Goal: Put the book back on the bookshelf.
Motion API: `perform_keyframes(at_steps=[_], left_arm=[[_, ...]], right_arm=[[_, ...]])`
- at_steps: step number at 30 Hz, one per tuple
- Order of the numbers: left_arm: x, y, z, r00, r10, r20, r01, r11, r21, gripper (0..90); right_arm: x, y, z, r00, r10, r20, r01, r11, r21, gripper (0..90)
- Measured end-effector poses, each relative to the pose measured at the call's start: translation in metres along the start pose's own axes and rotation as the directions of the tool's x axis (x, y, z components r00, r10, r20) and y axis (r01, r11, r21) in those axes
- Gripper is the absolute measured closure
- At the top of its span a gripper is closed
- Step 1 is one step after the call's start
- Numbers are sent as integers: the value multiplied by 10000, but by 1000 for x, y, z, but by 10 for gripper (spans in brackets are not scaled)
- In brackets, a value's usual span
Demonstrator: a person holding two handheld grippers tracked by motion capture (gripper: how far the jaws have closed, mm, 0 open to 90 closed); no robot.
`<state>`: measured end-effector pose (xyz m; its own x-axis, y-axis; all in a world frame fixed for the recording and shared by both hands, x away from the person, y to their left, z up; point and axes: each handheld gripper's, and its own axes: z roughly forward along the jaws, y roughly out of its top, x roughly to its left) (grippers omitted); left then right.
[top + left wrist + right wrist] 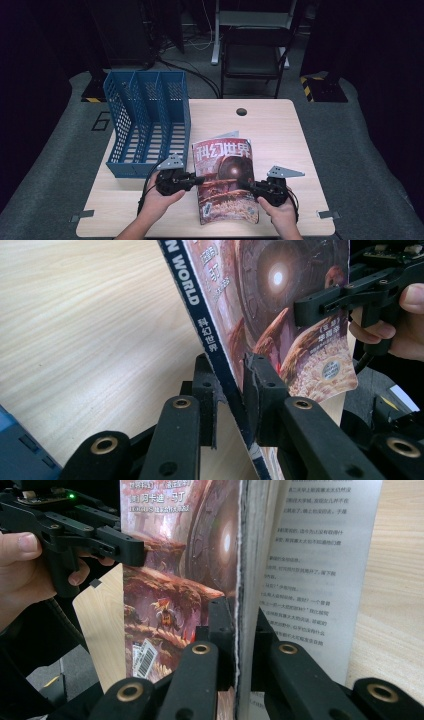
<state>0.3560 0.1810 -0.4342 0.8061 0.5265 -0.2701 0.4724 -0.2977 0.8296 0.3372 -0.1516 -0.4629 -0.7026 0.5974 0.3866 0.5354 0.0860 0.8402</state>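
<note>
Magazine (227, 180) held over front of desk (280, 130), between both hands, cover toward high camera
Left gripper (199, 179) fingers (262, 390) clenched on spine edge; no earlier frame, so only grip itself told
Right gripper (248, 186) fingers (220, 625) clamped on open page edge, cover and most pages pinched together, one leaf splayed loose
Two-sided grip likely keeps floppy magazine flat and steerable
Blue file rack (147, 122) stands just left, slots open upward: probable destination

Bare table (280, 130) right of and beyond the magazine (225, 175); blue file rack (147, 120) close at left.
</note>
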Motion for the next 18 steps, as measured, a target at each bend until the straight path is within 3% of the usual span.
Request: perform_keyframes(at_steps=[5, 13, 18], left_arm=[[-2, 3, -3, 9998, 171, -67, -172, 9998, -114, 783], [-7, 8, -12, 9979, 540, -345, -558, 9970, -529, 827], [-10, 10, -16, 9959, 820, -375, -838, 9952, -500, 833]], right_arm=[[2, 2, -1, 10000, -55, 52, 55, 10000, -45, 864], [10, 4, 0, 9962, -726, 478, 726, 9974, 21, 862], [12, 5, 0, 9936, -917, 661, 918, 9958, 17, 861]])
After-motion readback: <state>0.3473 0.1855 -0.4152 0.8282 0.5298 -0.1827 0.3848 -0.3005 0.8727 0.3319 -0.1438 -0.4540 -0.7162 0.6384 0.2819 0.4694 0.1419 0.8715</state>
